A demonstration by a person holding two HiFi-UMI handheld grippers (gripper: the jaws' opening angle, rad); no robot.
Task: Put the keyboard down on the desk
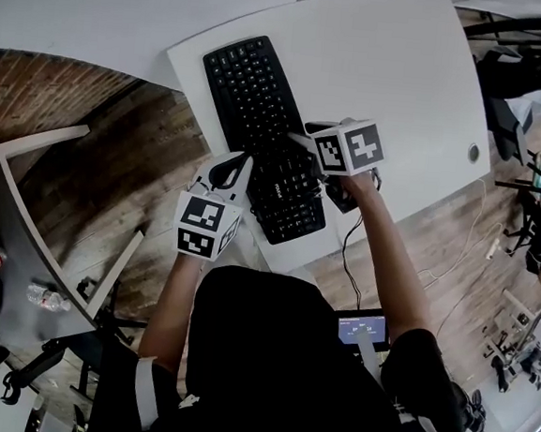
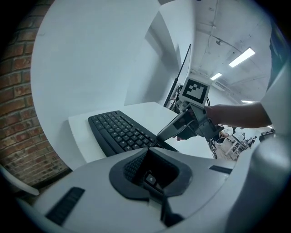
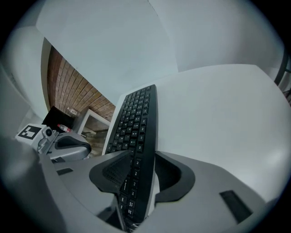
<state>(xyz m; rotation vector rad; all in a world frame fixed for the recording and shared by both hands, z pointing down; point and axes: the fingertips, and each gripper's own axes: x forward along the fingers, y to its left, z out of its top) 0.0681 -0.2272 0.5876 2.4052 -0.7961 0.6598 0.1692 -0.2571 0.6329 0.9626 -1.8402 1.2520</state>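
- Head view: the keyboard (image 1: pixel 259 134) lies on the white desk (image 1: pixel 396 71). Its long axis runs diagonally away from the person, and its near end is close to the desk's front edge.
- Right hand-held gripper (image 1: pixel 299 141): it reaches in across the keyboard's right long edge, at right angles to the long axis. In the right gripper view the keyboard stands edge-on between the jaws. One pad sits close against the key face and a thin pale strip shows at the other, so the jaws are apart, not clamped.
- Left hand-held gripper (image 1: pixel 243 165): its tip is at the keyboard's left long edge, on the near half. The jaws are apart, side by side above the keys, which show through the gap. Nothing is pinched.
- Judgement: the keyboard appears set down, though full seating of its right edge cannot be confirmed. Only the right hand-held gripper encloses the keyboard, so it must clear sideways, away from the right long edge.
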